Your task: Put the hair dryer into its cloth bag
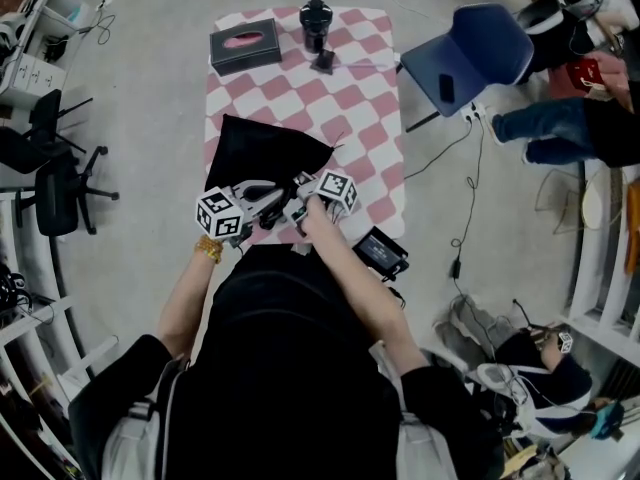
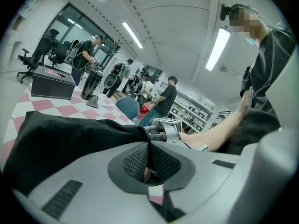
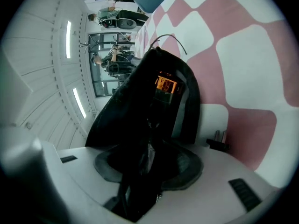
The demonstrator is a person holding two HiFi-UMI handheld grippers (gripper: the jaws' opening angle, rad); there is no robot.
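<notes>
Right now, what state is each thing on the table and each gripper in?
cloth bag: lying on table, near edge pinched
left gripper: shut on cloth bag
right gripper: shut on cloth bag
black cylinder: upright
grey box: lying flat

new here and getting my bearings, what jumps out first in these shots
A black cloth bag lies at the near end of the pink-and-white checkered table. The left gripper and right gripper both pinch its near edge, fabric bunched in their grip. A dark tissue box sits at the table's far left corner.
</notes>
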